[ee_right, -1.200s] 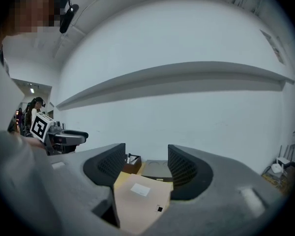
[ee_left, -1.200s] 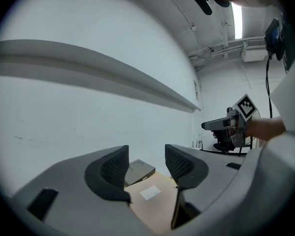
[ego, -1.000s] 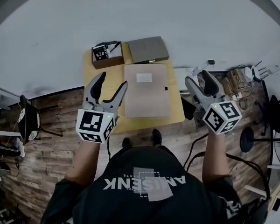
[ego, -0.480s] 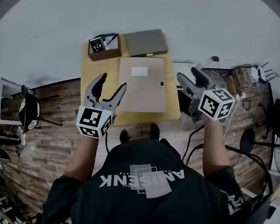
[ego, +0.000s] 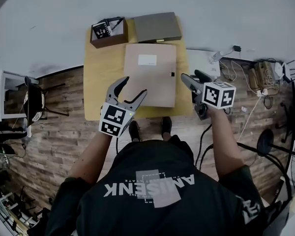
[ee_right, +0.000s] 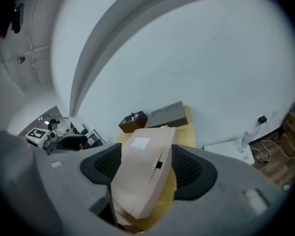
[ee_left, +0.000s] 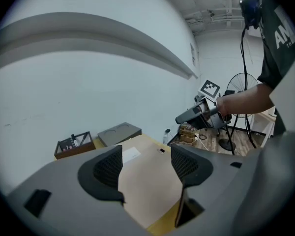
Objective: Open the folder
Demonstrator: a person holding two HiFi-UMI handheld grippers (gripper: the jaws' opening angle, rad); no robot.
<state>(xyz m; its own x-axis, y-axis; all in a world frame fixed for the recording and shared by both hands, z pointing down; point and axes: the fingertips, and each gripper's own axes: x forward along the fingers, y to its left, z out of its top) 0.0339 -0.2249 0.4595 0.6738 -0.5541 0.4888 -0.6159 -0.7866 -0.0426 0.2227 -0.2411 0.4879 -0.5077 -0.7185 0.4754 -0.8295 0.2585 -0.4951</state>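
The folder (ego: 150, 73) lies flat on the table (ego: 101, 77), toward its right side. Just behind the folder's far edge you have a flat case (ego: 156, 27), and behind the folder's far left corner, beside that case, an open box (ego: 107, 32). Your left gripper (ego: 132, 86) is by the folder's near left corner. Your right gripper (ego: 190, 77) is just off the folder's right edge, past the table's side. Cables (ego: 255, 77) lie on the floor well to the folder's right.
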